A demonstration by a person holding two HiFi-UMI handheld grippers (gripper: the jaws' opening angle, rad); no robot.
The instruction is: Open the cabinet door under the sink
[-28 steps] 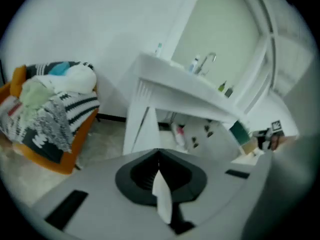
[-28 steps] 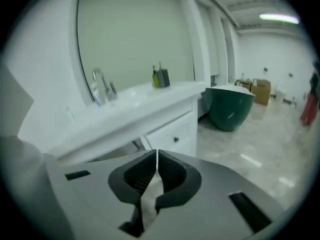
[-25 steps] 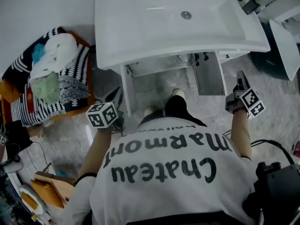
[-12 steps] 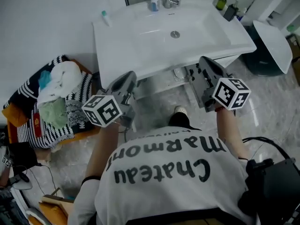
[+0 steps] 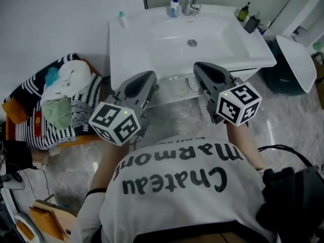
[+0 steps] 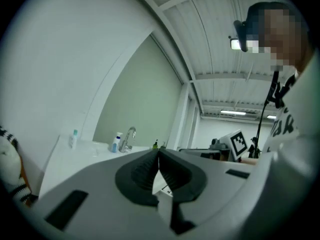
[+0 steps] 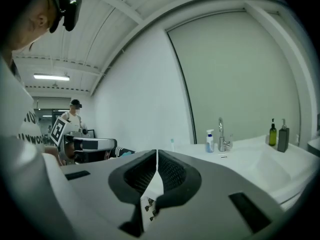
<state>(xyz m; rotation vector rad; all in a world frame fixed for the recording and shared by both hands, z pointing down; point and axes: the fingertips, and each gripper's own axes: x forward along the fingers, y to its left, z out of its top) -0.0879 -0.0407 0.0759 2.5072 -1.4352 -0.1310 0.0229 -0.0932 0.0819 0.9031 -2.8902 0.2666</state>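
Observation:
The white sink (image 5: 167, 44) stands ahead of me, and a strip of the open cabinet (image 5: 174, 91) under it shows between my two grippers. Its doors are hidden behind the grippers. My left gripper (image 5: 148, 77) is held up level in front of the sink's left front edge, jaws shut and empty. My right gripper (image 5: 199, 67) is raised before the right front edge, also shut on nothing. In the left gripper view the shut jaws (image 6: 158, 152) point over the sink top (image 6: 75, 156). The right gripper view shows its closed jaws (image 7: 157, 153) and the faucet (image 7: 221, 133).
A basket heaped with clothes (image 5: 55, 97) sits on the floor left of the sink. A white fixture (image 5: 296, 54) and a dark bin (image 5: 281, 72) stand at the right. Bottles (image 5: 248, 14) and a spray bottle (image 5: 174, 5) line the sink's back. Another person (image 7: 76, 115) stands far off.
Both grippers have risen from beside the open cabinet doors to the height of the sink's front edge and come closer together. My view has lifted, showing the faucet and wall.

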